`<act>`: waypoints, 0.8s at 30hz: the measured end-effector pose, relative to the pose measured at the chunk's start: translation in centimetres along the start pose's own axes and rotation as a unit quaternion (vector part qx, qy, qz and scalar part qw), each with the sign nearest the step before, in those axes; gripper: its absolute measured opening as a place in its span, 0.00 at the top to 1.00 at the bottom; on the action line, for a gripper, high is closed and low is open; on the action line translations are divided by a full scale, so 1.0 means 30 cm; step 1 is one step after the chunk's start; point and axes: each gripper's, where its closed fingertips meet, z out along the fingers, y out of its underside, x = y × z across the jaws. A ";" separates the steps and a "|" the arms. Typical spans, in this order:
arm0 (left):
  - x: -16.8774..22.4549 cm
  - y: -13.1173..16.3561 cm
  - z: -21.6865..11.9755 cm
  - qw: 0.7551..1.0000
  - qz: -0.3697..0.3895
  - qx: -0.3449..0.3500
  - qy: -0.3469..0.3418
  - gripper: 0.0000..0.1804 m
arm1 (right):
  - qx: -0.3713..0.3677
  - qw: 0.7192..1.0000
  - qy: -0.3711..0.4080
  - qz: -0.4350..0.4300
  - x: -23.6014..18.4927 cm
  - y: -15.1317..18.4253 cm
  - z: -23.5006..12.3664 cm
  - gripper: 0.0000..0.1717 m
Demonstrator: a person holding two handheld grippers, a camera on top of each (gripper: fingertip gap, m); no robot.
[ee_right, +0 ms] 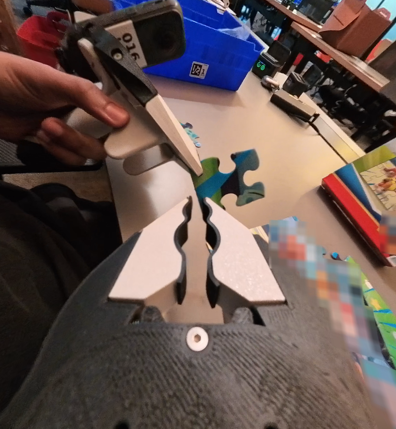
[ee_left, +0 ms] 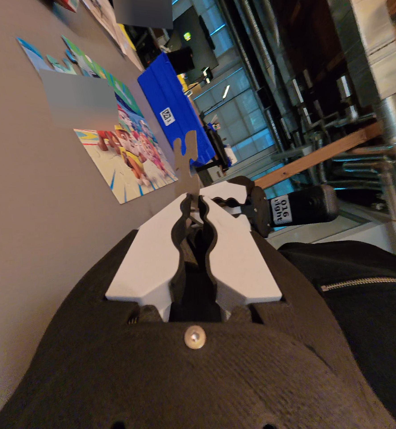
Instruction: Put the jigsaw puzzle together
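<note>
While the left claw (ee_left: 193, 197) is clamped down, both pads press on the bottom edge of a puzzle piece (ee_left: 185, 162). The piece stands up past the tips, plain grey back toward the left camera, held in the air above the counter (ee_left: 30, 209). The right view shows its printed green/blue face (ee_right: 234, 176) with the left claw's white finger (ee_right: 180, 144) on it. The hand (ee_right: 41, 99) grips that tool.

The right claw (ee_right: 197, 200) is narrowed to a thin slit with nothing pinched. Its tips sit just beside the piece's lower edge; contact is unclear.

The part-built puzzle (ee_left: 134, 162) lies flat on the counter, left of the held piece. The blue bin (ee_left: 173, 104) is behind it. A few loose pieces (ee_right: 191, 134) lie on the counter, and a red-edged box (ee_right: 354, 209) is on the right.
</note>
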 end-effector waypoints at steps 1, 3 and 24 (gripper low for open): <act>-0.015 -0.006 0.000 1.000 0.007 -0.007 -0.015 0.99 | 0.004 1.000 -0.010 0.013 0.001 0.000 -0.004 0.94; -0.032 -0.021 0.000 0.999 0.026 -0.021 -0.036 1.00 | 0.027 0.999 -0.017 0.040 0.031 -0.016 -0.026 0.92; -0.030 -0.053 0.135 0.940 0.250 -0.214 -0.092 0.98 | -0.044 0.940 -0.284 0.186 0.119 0.055 -0.049 1.00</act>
